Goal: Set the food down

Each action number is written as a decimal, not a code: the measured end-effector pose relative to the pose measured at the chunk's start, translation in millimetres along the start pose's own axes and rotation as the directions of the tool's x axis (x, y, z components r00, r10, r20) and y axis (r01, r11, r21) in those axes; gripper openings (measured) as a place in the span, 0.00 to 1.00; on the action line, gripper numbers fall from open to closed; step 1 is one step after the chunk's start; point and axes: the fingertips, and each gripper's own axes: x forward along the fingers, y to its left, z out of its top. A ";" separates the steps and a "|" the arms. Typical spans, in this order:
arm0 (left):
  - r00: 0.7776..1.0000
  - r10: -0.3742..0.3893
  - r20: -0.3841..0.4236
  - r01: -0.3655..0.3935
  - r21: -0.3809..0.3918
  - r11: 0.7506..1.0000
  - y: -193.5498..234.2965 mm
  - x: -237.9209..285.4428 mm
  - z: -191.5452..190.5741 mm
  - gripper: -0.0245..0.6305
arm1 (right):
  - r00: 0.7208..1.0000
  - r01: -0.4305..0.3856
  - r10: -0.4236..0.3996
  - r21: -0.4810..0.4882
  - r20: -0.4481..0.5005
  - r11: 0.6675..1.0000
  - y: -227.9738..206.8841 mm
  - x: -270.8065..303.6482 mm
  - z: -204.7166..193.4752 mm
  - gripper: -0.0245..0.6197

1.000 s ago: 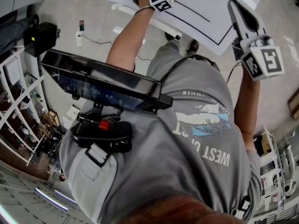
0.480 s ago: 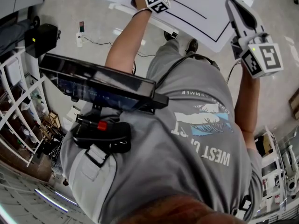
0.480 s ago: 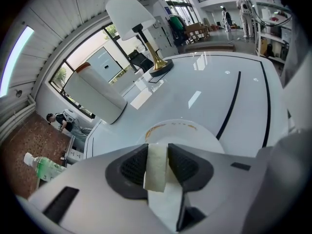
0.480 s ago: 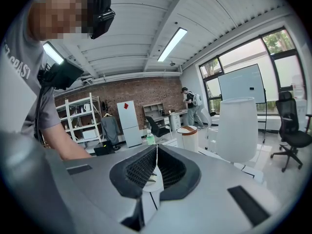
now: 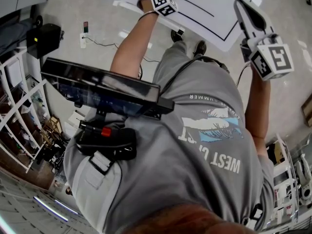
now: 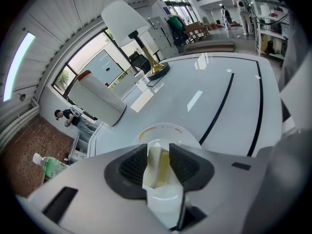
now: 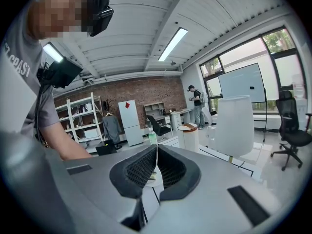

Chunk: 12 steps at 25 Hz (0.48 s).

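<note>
A white table marked with curving black lines fills the left claw view and shows again at the top of the head view. On it stand a lamp with a white shade and brass foot, and just beside it a tall white bin with an orange-brown lid. Nearer the camera, a white plate with an orange-tinted rim rests flat on the surface. A green-labelled bottle shows near the table's far edge; whether it stands on the table cannot be told.

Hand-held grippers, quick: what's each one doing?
Left hand-held gripper: open; jaws have just been opening, food piece between them.
Right hand-held gripper: shut, nothing held.
</note>
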 end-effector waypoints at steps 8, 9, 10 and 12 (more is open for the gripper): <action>0.994 0.102 0.032 -0.102 0.008 0.995 9.2 -20.2 9.2 0.25 | 0.999 -0.021 0.022 -0.014 0.032 1.000 7.8 -11.5 -4.1 0.05; 0.993 0.114 0.040 -0.114 0.006 0.993 13.4 -25.3 12.1 0.25 | 0.999 -0.026 0.027 -0.017 0.033 1.000 9.4 -12.2 -4.4 0.05; 0.991 0.127 0.050 -0.127 0.004 0.992 17.6 -31.4 15.8 0.25 | 0.999 -0.031 0.032 -0.019 0.033 0.999 11.5 -13.4 -4.3 0.05; 0.985 0.157 0.075 -0.158 0.002 0.988 25.1 -46.3 26.0 0.25 | 0.999 -0.041 0.042 -0.021 0.028 0.999 16.5 -17.2 -4.4 0.05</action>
